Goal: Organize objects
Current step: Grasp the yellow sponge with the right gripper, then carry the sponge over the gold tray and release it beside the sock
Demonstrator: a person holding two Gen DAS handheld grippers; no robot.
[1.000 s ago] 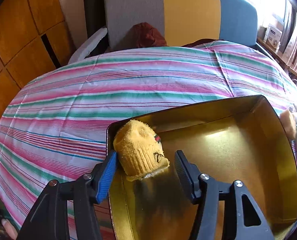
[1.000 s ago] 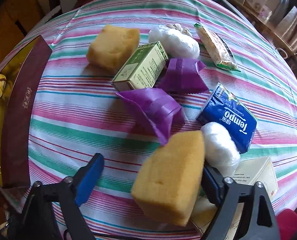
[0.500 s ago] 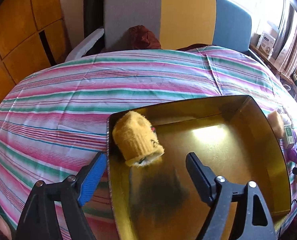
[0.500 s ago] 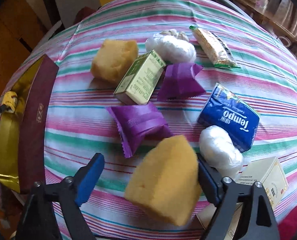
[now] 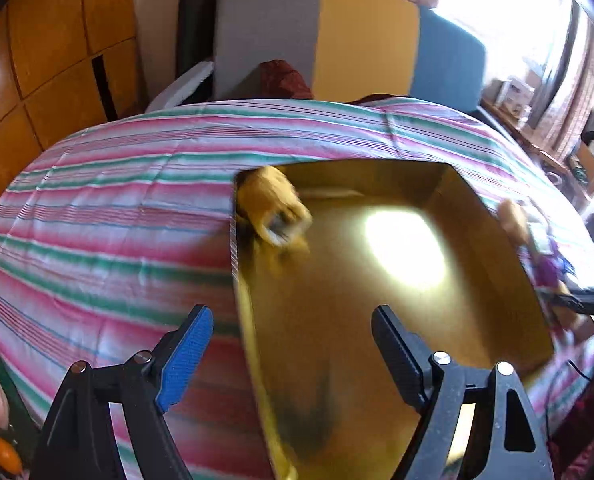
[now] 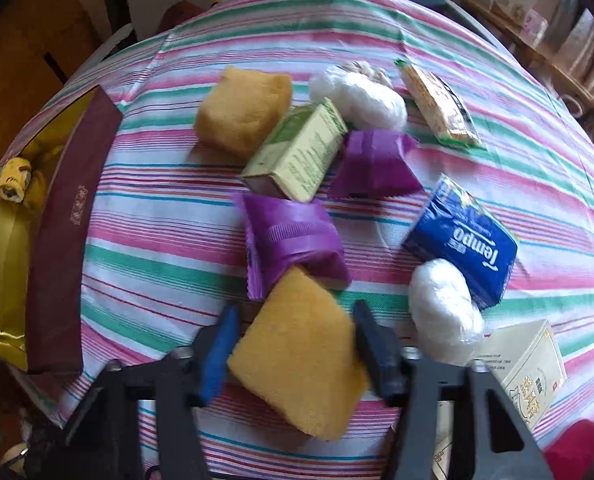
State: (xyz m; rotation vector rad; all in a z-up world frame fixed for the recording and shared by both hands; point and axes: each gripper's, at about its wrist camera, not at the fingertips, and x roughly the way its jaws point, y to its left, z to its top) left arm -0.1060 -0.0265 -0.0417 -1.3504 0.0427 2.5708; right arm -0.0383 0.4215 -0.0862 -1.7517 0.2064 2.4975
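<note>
Right tongs (image 6: pixel 295 354) straddle sponge (image 6: pixel 297 356), fingers close on both flanks; contact looks made, firm pinch not certain. Sponge sits at near desk edge, long axis diagonal, far corner touching purple pack (image 6: pixel 293 240). Box (image 6: pixel 57 248) lies off to left of right tongs, at left desk edge, gold inside, maroon wall facing pile. Left tongs (image 5: pixel 293 344) spread wide, holding nothing, hover over box near end; yellow sock (image 5: pixel 275 210) rests in its far-left corner. Right tongs nearer sponge; likely carry leftward into box.
</note>
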